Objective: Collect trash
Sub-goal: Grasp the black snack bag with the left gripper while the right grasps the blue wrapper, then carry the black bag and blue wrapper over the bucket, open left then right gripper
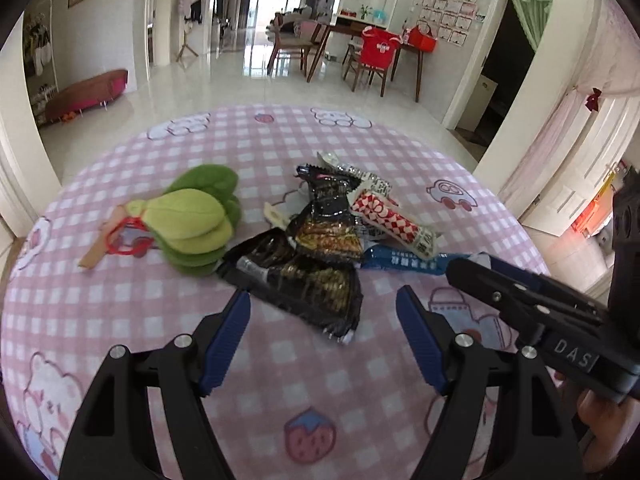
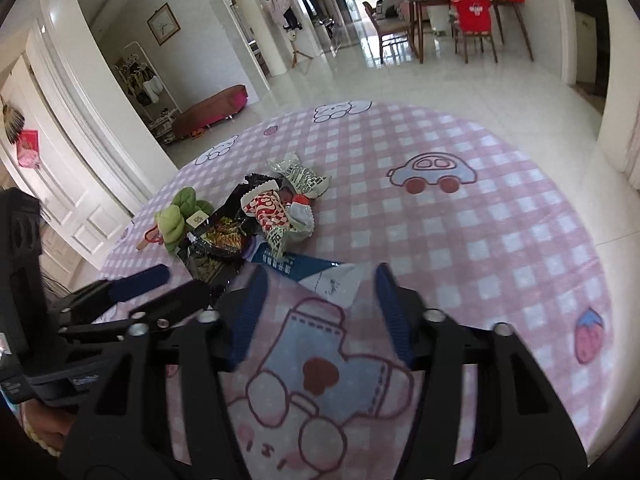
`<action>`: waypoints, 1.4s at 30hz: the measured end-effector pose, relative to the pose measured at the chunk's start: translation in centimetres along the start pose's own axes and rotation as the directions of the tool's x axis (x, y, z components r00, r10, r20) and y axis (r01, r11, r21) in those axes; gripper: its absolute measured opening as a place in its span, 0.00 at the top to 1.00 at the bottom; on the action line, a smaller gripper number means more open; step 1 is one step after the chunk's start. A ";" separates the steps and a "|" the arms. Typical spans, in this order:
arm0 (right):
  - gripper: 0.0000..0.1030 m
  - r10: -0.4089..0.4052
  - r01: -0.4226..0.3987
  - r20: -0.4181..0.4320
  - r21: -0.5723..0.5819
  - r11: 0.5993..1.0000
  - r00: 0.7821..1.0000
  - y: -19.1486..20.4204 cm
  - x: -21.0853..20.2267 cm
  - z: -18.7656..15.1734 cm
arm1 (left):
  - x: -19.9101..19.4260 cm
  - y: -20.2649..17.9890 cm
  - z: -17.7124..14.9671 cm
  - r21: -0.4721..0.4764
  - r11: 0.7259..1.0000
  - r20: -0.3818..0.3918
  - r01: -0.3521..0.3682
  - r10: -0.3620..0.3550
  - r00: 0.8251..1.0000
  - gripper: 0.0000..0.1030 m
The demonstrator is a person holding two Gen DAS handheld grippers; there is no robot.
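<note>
A heap of snack wrappers lies on the pink checked tablecloth (image 1: 280, 360): a black wrapper (image 1: 296, 280) nearest, another black one (image 1: 328, 216) behind it, a red-and-white checked wrapper (image 1: 384, 216), a blue wrapper (image 1: 404, 260) and a silver one (image 1: 360, 172). My left gripper (image 1: 324, 308) is open, its tips either side of the near black wrapper's front edge. My right gripper (image 2: 320, 280) is open, just short of the blue wrapper (image 2: 316, 276); it also shows at the right of the left wrist view (image 1: 480, 268). The heap shows in the right wrist view (image 2: 260, 216).
A green plush vegetable (image 1: 196, 224) with a red ring (image 1: 124, 236) and a tan tag lies left of the heap. The round table's cloth (image 2: 480, 240) carries cartoon prints. Beyond are a tiled floor, a dining table with chairs (image 1: 372, 52) and a low bench (image 1: 88, 92).
</note>
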State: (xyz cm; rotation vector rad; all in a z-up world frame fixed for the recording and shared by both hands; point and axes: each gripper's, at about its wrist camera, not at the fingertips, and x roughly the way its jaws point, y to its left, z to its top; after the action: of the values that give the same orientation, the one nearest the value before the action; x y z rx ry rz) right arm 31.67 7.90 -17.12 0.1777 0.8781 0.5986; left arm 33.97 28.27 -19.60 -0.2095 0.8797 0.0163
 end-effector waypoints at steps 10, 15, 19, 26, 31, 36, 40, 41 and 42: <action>0.81 0.052 -0.052 -0.019 0.001 0.999 0.998 0.1 0.4 0.3 | 1.6 0.1 0.4 -0.025 0.999 -0.018 -0.042 0.041 0.999 0.61; 0.92 0.067 -0.067 0.006 -0.003 0.998 0.998 0.6 -0.8 -0.4 | 0.5 -0.5 -0.4 0.010 0.999 -0.015 -0.046 0.046 0.999 0.96; 0.96 0.071 -0.071 0.031 0.007 0.997 0.997 1.0 -2.8 -1.3 | 0.0 -0.1 -1.3 -0.014 1.000 -0.025 -0.021 0.021 0.999 1.00; 0.96 0.017 -0.015 0.078 -0.018 1.000 0.997 1.5 -5.7 -2.1 | -2.1 0.4 -1.9 -0.103 0.994 -0.004 0.023 -0.024 1.000 0.98; 0.96 0.007 -0.004 0.095 -0.030 1.000 0.995 1.2 -5.5 -1.4 | -1.7 -0.2 -1.0 -0.111 0.994 0.018 -0.018 0.021 1.000 0.48; 0.96 0.024 -0.021 0.097 -0.034 0.999 0.995 0.7 -4.6 -0.7 | 0.9 0.0 0.1 -0.110 0.992 -0.015 -0.062 0.061 0.998 0.48; 0.96 0.041 -0.038 0.101 -0.035 0.999 0.994 0.6 -4.2 -0.4 | 1.7 -0.3 0.4 -0.081 0.991 -0.001 -0.102 0.103 0.995 0.50; 0.96 0.047 -0.044 0.103 -0.034 0.998 0.994 0.6 -4.1 -0.3 | 1.8 -0.5 0.4 -0.070 0.991 0.006 -0.112 0.112 0.994 0.52; 0.96 0.049 -0.046 0.105 -0.035 0.998 0.993 0.7 -4.1 -0.3 | 1.8 -0.6 0.4 -0.059 0.991 0.010 -0.116 0.117 0.993 0.61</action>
State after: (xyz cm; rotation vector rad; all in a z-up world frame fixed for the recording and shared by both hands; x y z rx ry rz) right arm 29.17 6.15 -14.31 0.1997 0.7625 0.6415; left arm 35.42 27.60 -20.61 -0.2125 0.8775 0.1522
